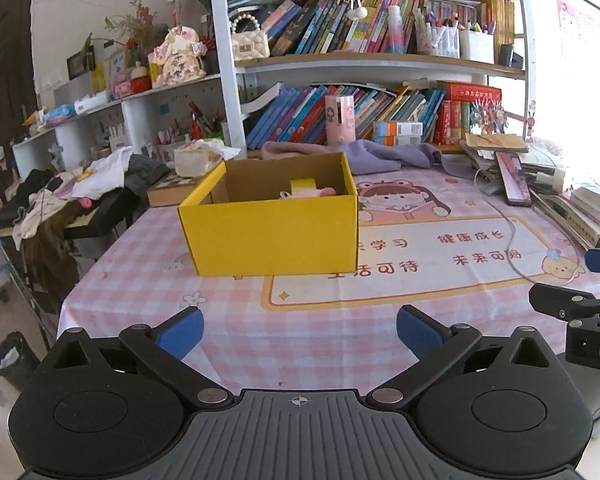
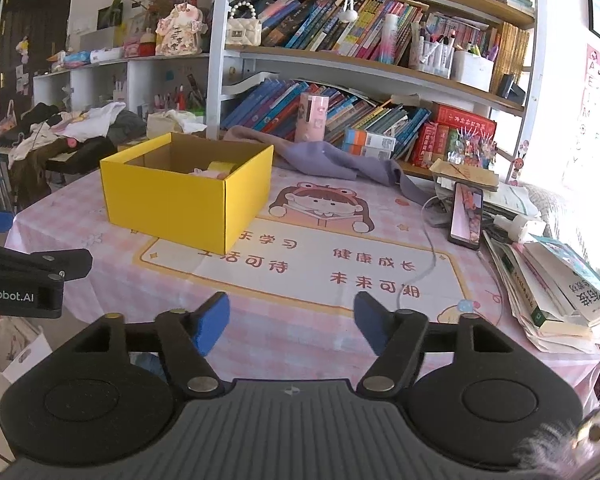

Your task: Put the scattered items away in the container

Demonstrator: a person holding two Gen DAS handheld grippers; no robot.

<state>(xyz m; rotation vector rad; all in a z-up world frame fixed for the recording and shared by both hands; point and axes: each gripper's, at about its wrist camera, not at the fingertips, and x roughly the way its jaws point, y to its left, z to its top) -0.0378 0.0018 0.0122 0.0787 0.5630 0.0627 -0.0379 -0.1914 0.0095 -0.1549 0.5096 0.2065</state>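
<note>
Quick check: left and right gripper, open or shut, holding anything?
Left gripper: open, holding nothing, above the pink checked tablecloth.
Right gripper: open, holding nothing.

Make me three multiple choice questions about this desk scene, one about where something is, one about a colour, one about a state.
1. Where is the phone?
A. inside the box
B. on the table, right of the box
C. on a shelf

2. What colour is the cardboard box outside?
A. yellow
B. blue
C. white

3. How are the left gripper and right gripper?
A. both shut
B. one holding tape
C. both open, empty

Answers: B, it stands propped by the book pile; A, its outer walls are yellow; C, the fingers are spread with only tablecloth between them.
</note>
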